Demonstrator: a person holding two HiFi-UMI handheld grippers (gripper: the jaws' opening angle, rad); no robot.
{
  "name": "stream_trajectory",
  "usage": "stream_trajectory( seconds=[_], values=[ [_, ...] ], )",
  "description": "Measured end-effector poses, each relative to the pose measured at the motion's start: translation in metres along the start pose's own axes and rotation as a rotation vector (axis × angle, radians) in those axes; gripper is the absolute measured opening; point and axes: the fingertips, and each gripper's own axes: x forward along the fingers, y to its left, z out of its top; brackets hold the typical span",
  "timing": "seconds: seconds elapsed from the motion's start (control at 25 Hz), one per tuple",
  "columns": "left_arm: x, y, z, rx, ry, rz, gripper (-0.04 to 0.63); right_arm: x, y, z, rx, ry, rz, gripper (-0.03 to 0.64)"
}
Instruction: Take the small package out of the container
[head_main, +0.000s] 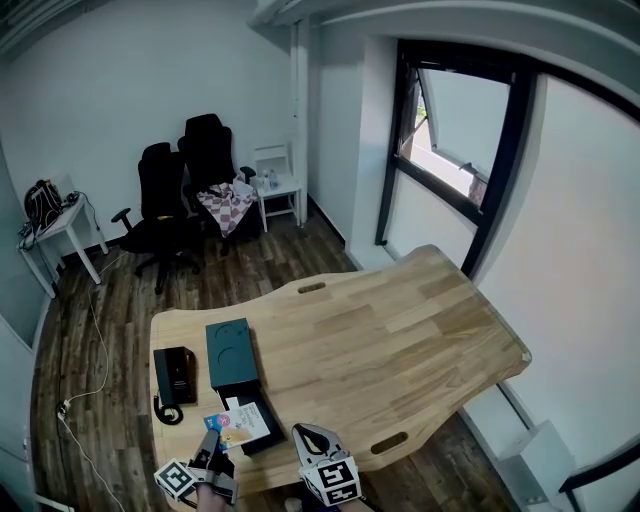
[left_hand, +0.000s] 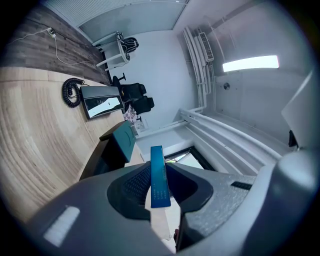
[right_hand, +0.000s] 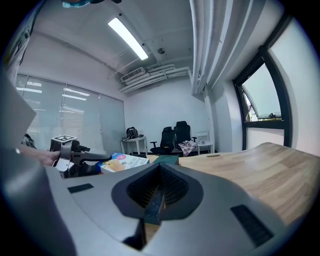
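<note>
The small package (head_main: 238, 424), flat with colourful print, hangs over the open black container (head_main: 243, 390) at the desk's near left. My left gripper (head_main: 212, 441) is shut on the package's near edge. In the left gripper view the package (left_hand: 159, 176) shows edge-on as a thin blue strip pinched between the jaws (left_hand: 159, 192). The right gripper view shows the left gripper (right_hand: 75, 157) holding the package (right_hand: 124, 162) level above the desk. My right gripper (head_main: 318, 440) hovers at the desk's near edge, right of the container. Its jaws (right_hand: 156, 204) are shut with nothing between them.
The container's dark teal lid (head_main: 231, 350) lies flat just behind it. A black desk phone (head_main: 175, 375) with a coiled cord sits to the left. The wooden desk (head_main: 400, 330) stretches away to the right. Office chairs (head_main: 190, 180) and a small white table stand by the far wall.
</note>
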Motion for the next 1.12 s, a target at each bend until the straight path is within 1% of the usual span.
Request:
stream_trajectory(
  seconds=[0.2,0.4,0.56,0.8,1.12],
  values=[
    [0.003,-0.011,-0.006,-0.023,0.014,-0.022,0.095,0.0,0.0,0.002,-0.007,0.007,0.001,0.005],
    [0.005,-0.011,-0.004,-0.021,0.014,-0.024,0.095,0.004,-0.001,0.004,-0.019,0.004,-0.003,0.005],
    [0.008,-0.009,-0.005,-0.041,0.013,-0.022,0.095,0.005,-0.005,0.001,-0.018,0.007,-0.014,0.005],
    [0.009,-0.007,-0.003,-0.026,0.015,-0.028,0.095,0.007,-0.006,0.007,-0.023,0.003,-0.02,0.005],
    [0.007,-0.001,-0.001,-0.03,0.013,-0.022,0.095,0.01,-0.005,-0.001,-0.011,0.015,-0.015,0.005]
  ],
)
